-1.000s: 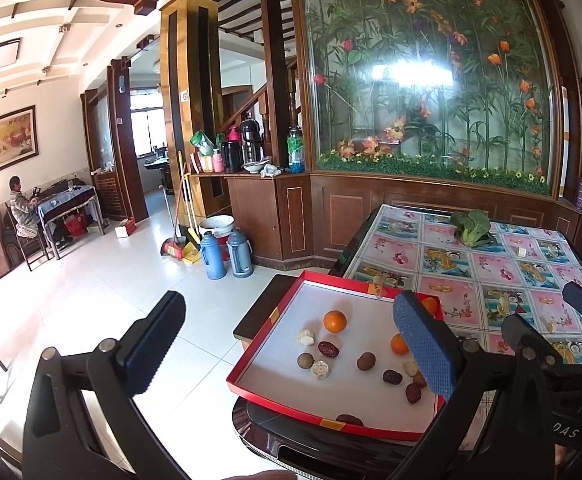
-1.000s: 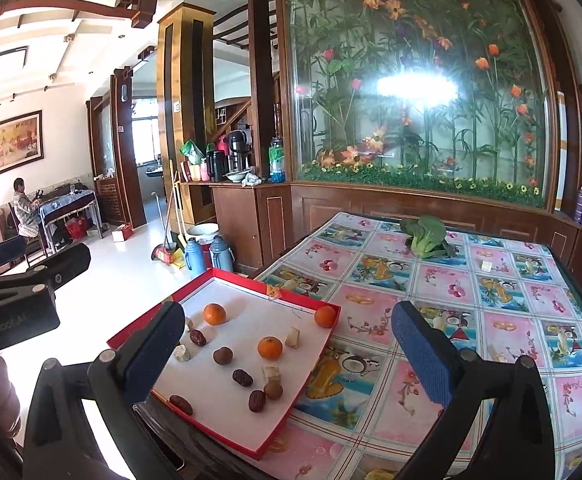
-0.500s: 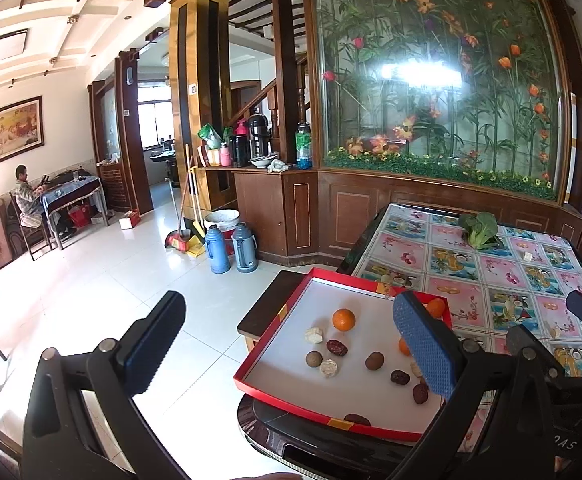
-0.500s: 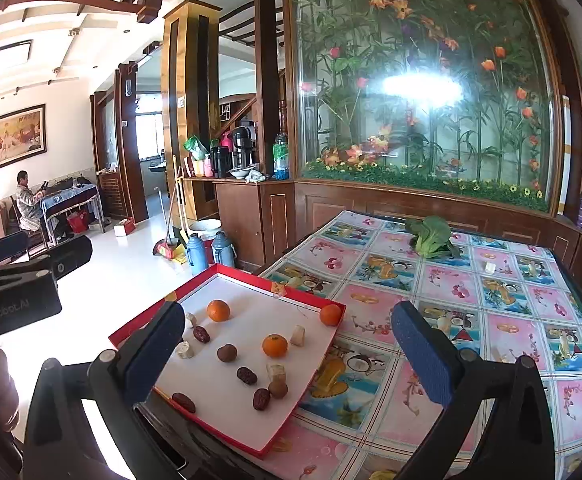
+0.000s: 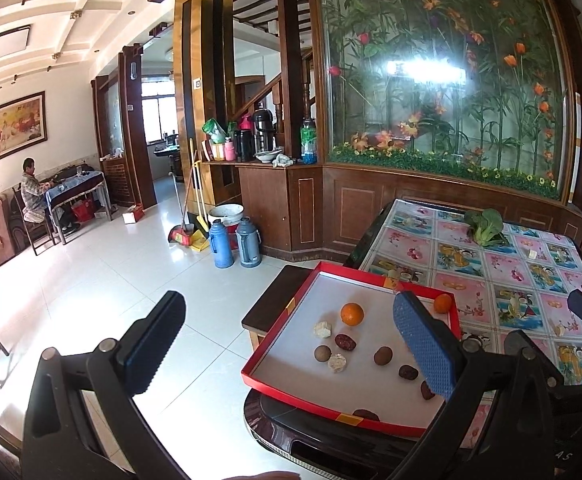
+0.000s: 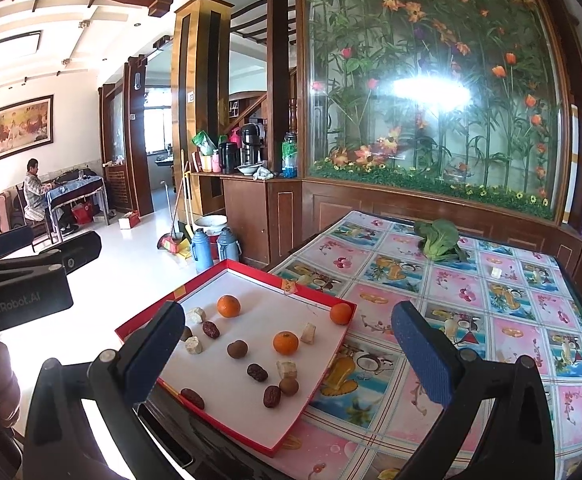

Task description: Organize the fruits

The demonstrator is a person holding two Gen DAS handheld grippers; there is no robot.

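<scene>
A red-rimmed white tray point(image 6: 323, 372) lies on the table's near left corner; it also shows in the left wrist view point(image 5: 279, 332). In it lie oranges point(image 6: 228, 306) point(image 6: 285, 342) point(image 5: 352, 314), dark red dates point(image 6: 257, 372) point(image 5: 345, 342), brown round fruits point(image 6: 237, 349) point(image 5: 382, 355) and pale chunks point(image 6: 193, 345) point(image 5: 322, 329). One orange point(image 6: 340, 313) sits at the tray's far right corner. My left gripper point(image 5: 287, 352) is open and empty, above and left of the tray. My right gripper point(image 6: 289, 354) is open and empty above the tray.
The table has a patterned pink cloth point(image 6: 503, 320). A green leafy vegetable point(image 6: 439, 239) lies at its far side, with small pale pieces point(image 6: 496, 271) nearby. Thermos flasks point(image 5: 221, 244) stand on the tiled floor left of the table. A glass flower panel point(image 6: 431, 80) stands behind.
Both views have shifted slightly, so the tray sits a little further right in each. Both grippers stay open and nothing in the tray has moved.
</scene>
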